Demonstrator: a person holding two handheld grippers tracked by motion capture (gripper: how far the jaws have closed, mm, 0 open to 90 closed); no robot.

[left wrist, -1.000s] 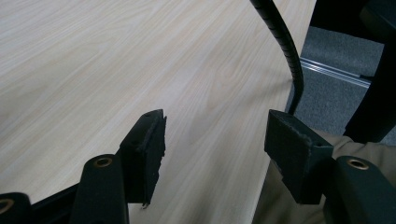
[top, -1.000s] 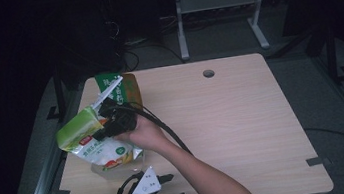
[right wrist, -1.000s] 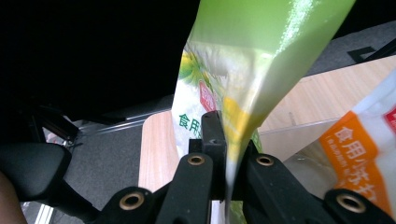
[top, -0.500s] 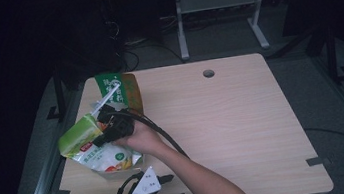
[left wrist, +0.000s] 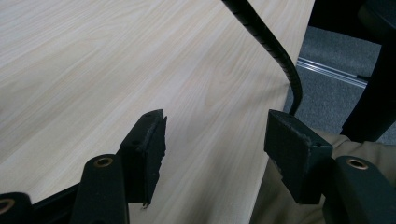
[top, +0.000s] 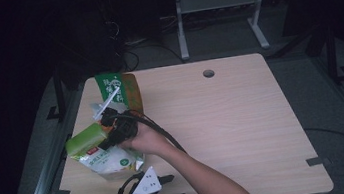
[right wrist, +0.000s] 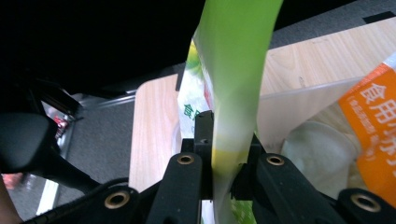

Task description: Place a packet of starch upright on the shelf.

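Note:
My right gripper point(top: 107, 134) reaches across to the table's left side and pinches a bright green pouch point(top: 85, 140) by its edge. In the right gripper view the green pouch point(right wrist: 233, 56) stands between the pads of my right gripper point(right wrist: 229, 140), which still touch it; the jaws have just been opening a little. Under it lies a white bag point(top: 107, 160) with a printed label. My left gripper point(top: 176, 187) rests near the front edge, open, and in its own view my left gripper point(left wrist: 215, 140) has only bare tabletop between the jaws.
A green and orange packet point(top: 119, 89) lies behind the white bag at the back left. A clear bag with an orange label point(right wrist: 373, 121) sits beside the pouch. The wooden table point(top: 243, 118) has a cable hole point(top: 208, 73); its left edge is close.
The right gripper and the green pouch have sunk slightly toward the white bag and the near side. The left gripper has stayed put.

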